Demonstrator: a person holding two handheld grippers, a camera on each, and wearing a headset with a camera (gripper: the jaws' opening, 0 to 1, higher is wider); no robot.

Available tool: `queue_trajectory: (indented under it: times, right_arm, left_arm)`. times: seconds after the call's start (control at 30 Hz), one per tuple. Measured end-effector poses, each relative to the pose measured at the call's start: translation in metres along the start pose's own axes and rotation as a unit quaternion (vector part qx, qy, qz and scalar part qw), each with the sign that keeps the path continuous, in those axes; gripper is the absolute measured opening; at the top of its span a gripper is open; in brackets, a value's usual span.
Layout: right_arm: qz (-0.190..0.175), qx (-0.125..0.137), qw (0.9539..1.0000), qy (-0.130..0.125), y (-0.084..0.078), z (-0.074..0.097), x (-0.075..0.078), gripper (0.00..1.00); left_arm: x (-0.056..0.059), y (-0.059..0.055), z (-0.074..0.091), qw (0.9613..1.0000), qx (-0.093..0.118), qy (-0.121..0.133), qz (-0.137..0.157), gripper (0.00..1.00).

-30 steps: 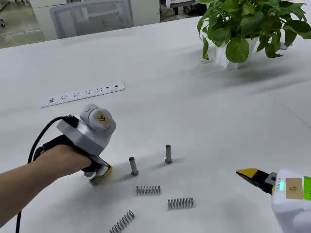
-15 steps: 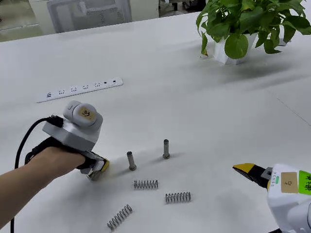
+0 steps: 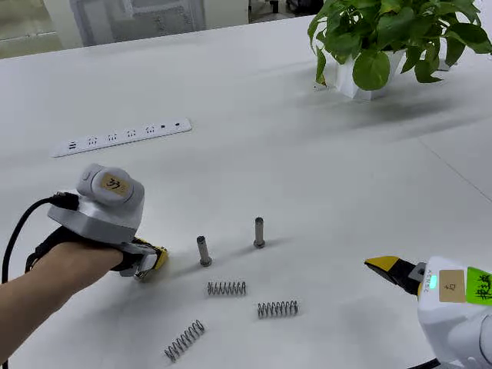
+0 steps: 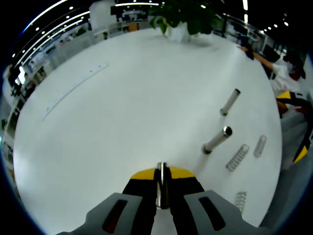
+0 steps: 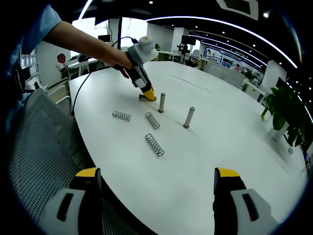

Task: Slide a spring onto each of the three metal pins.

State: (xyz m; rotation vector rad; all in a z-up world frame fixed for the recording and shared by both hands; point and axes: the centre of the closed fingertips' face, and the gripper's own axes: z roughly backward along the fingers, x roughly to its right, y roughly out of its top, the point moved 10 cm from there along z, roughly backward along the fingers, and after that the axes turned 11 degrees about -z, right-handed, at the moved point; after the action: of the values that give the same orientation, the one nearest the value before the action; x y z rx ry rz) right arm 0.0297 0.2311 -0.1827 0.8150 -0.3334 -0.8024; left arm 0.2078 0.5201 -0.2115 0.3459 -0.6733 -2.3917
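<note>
- Left gripper view: left hand-held gripper (image 4: 161, 171) clenched on a metal pin (image 4: 160, 193), tips at the worktop (image 4: 122, 107).
- Head view: two upright pins (image 3: 203, 251) just right of it; three springs (image 3: 226, 288) lying nearer.
- Right gripper view: right hand-held gripper (image 5: 156, 178) released, empty, at near right.

A white power strip (image 3: 121, 137) lies flat on a broad white table (image 3: 323, 169), well apart from a leafy green plant (image 3: 388, 34) in a white pot (image 3: 344, 79) near the far edge. A grey mesh-backed chair (image 3: 138, 15) stands beyond the table.
</note>
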Motion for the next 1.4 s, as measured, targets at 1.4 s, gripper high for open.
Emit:
queue_trajectory:
  times: [1.4]
  right_arm:
    - [0.007, -0.001, 1.0, 0.005, 0.0, -0.001, -0.002, 0.97]
  left_arm:
    - [0.009, -0.01, 0.045, 0.994, 0.104, 0.035, 0.003, 0.08]
